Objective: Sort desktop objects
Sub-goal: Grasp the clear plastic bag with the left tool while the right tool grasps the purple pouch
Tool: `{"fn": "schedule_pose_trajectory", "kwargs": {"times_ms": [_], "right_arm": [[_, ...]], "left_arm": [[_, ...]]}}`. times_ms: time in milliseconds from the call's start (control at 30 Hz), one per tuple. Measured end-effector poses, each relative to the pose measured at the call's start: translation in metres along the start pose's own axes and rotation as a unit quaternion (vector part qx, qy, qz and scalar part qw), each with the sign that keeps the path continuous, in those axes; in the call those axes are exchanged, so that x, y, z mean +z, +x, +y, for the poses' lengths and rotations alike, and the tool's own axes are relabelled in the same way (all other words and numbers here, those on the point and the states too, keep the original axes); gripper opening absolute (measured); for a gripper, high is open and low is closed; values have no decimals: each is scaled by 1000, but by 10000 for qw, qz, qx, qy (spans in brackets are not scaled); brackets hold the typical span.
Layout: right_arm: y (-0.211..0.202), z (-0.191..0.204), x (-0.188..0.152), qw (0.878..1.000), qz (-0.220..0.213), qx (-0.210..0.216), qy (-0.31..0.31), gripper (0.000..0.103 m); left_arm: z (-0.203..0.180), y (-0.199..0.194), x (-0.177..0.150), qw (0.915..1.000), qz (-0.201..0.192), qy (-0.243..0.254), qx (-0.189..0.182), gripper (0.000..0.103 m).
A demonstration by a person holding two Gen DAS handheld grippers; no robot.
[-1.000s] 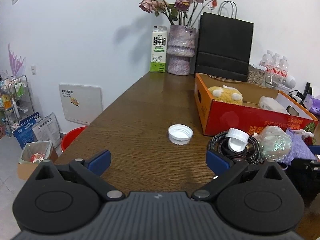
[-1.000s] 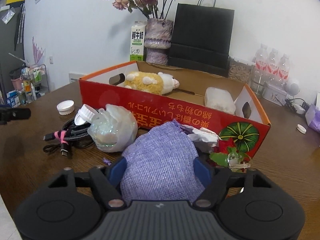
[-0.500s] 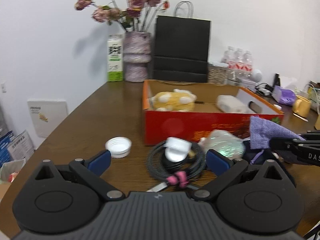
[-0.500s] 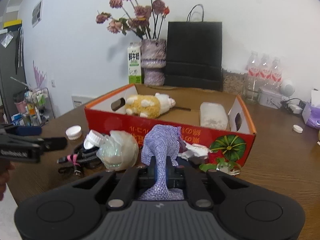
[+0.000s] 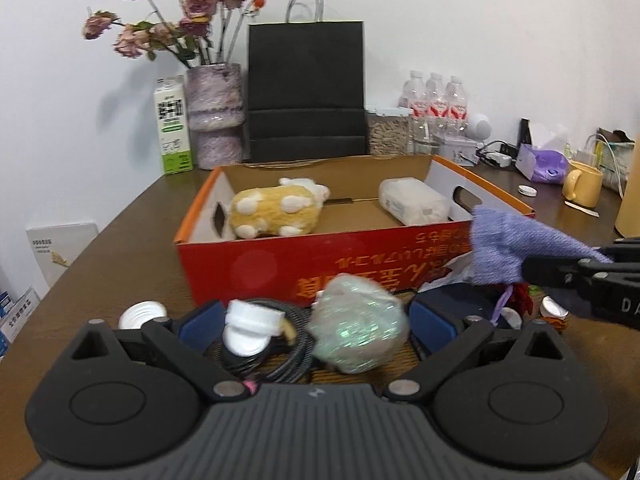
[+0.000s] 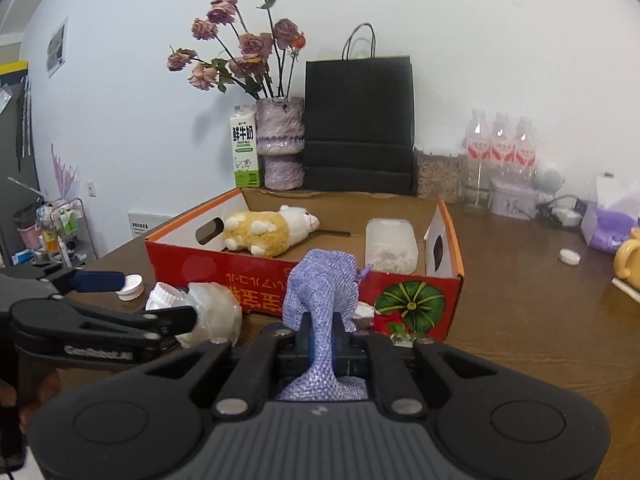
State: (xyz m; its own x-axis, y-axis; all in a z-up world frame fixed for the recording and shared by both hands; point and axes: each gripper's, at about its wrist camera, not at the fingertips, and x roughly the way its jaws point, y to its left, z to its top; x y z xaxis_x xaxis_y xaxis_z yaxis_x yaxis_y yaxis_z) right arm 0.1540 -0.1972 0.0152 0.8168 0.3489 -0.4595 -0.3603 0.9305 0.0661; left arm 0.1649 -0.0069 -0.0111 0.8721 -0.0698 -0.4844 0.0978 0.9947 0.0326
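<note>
Right gripper [image 6: 322, 340]: jaws pinched on the purple pouch [image 6: 320, 292], centre frame, before the red box [image 6: 416, 300]. Left gripper [image 5: 316, 318]: jaws wide, straddling the crumpled bottle [image 5: 356, 334], lower centre. Advice: lift the pouch clear of the box wall, release well inside.

The left hand-held gripper [image 5: 314, 320] is seen with its blue pads spread wide over a coiled black cable [image 5: 280, 354], a white cap [image 5: 250, 320] and a crumpled iridescent wrapper [image 5: 358, 334] on the brown counter [image 5: 132, 232]. Behind these, a red cardboard box [image 5: 280, 264] is shown holding a yellow plush toy [image 5: 276, 212] and a white packet [image 5: 412, 206]. At the right edge, a purple mesh pouch [image 5: 508, 250] is pinched by the right hand-held gripper [image 5: 532, 266].
</note>
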Motion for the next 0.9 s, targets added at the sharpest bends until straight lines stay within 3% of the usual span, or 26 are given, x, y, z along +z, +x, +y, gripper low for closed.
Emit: {"fn": "schedule_pose_trajectory", "kwargs": {"times_ms": [133, 367, 433, 567, 633, 900], "right_arm": [[6, -2, -2, 9999, 34, 88, 56, 6], [10, 2, -3, 9997, 68, 210, 48, 6], [10, 2, -3, 9997, 78, 226, 53, 6], [9, 5, -3, 9997, 80, 236, 54, 6], [8, 6, -2, 9997, 74, 242, 43, 6], [-3, 12, 6, 9997, -62, 245, -33, 6]], "left_arm": [[-11, 12, 1, 9999, 78, 148, -19, 83], [-14, 25, -3, 9997, 187, 115, -109, 74], [-15, 27, -4, 9996, 225, 111, -105, 62], [-14, 29, -4, 9995, 258, 128, -105, 55], [-14, 28, -4, 9996, 204, 146, -111, 43], [-6, 16, 2, 9998, 33, 18, -200, 39]]}}
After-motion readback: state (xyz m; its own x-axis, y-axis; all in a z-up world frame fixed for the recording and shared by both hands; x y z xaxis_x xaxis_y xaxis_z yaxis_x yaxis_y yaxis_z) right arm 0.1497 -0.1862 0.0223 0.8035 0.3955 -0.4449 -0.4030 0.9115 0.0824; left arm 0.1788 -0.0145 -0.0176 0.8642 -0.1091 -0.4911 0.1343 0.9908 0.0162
